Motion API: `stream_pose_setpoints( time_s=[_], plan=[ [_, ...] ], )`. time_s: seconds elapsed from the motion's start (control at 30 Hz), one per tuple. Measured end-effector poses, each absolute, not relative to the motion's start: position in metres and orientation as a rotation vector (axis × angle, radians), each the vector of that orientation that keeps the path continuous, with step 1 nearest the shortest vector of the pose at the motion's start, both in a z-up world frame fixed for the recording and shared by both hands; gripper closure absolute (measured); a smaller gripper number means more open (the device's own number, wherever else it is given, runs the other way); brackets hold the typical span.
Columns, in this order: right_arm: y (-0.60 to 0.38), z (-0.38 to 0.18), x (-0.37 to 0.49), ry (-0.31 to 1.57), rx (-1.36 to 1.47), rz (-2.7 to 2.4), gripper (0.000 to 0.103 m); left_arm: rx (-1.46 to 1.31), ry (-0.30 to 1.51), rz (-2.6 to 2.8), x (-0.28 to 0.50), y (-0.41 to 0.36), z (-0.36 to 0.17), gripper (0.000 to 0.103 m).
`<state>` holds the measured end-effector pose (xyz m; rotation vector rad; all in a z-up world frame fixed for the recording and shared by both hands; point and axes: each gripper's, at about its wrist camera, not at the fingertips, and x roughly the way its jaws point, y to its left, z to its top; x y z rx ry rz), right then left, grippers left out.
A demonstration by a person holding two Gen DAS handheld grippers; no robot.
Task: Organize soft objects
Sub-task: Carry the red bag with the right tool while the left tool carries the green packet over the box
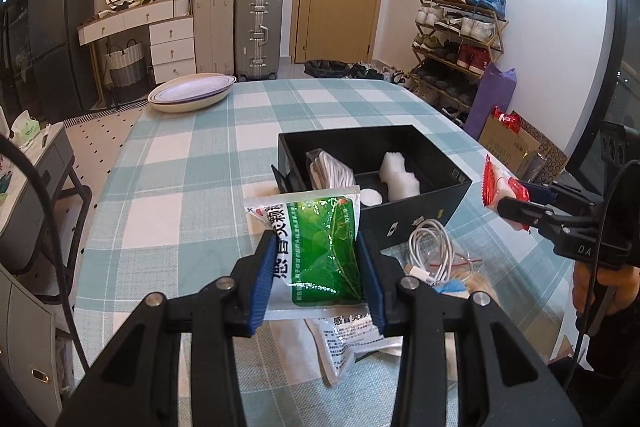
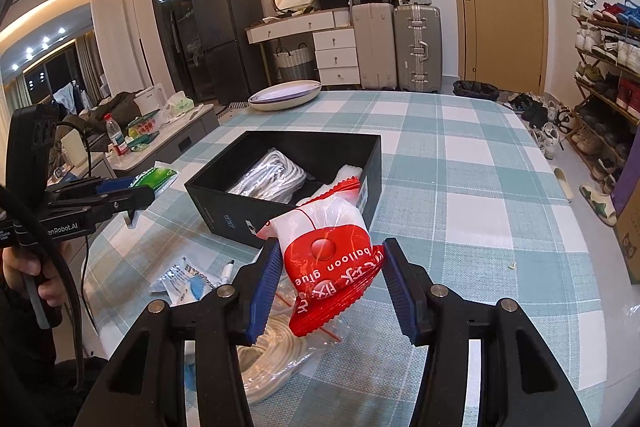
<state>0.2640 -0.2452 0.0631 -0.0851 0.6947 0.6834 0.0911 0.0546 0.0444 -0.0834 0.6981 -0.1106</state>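
My left gripper (image 1: 316, 259) is shut on a green and white medicine sachet (image 1: 316, 247) and holds it above the table, just in front of the black open box (image 1: 416, 215). My right gripper (image 2: 330, 267) is shut on a red and white balloon glue packet (image 2: 328, 259), also near the box (image 2: 224, 203). The box holds a bagged white cord (image 2: 268, 179), white foam (image 1: 400, 175) and a small white disc (image 1: 370, 197). The right gripper with its packet (image 1: 500, 187) shows at the right of the left wrist view.
On the checked tablecloth (image 1: 180, 167) lie a white cable in a clear bag (image 1: 434, 251), another sachet (image 1: 348, 343), a bagged cream rope (image 2: 276, 351) and a blue and white packet (image 2: 184, 279). Stacked plates (image 1: 192, 91) sit at the far edge.
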Motion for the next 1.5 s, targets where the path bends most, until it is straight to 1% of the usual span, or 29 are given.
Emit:
stream_pose_setpoints(
  time_s=[0.57,1.0,1.5],
  plan=[
    [-0.236,0.089,0.267,0.646,-0.068,0.723,0.051,-0.043,0.647,-0.139,0.116,0.033,0.075,0.064],
    [-0.223,0.102,0.28,0.635,-0.08,0.738,0.051,-0.033,0.655,-0.159,0.143,0.024,0.077,0.064],
    [-0.209,0.1,0.301,0.657,-0.094,0.753,0.052,-0.024,0.676,-0.165,0.166,0.017,0.072,0.064]
  ],
)
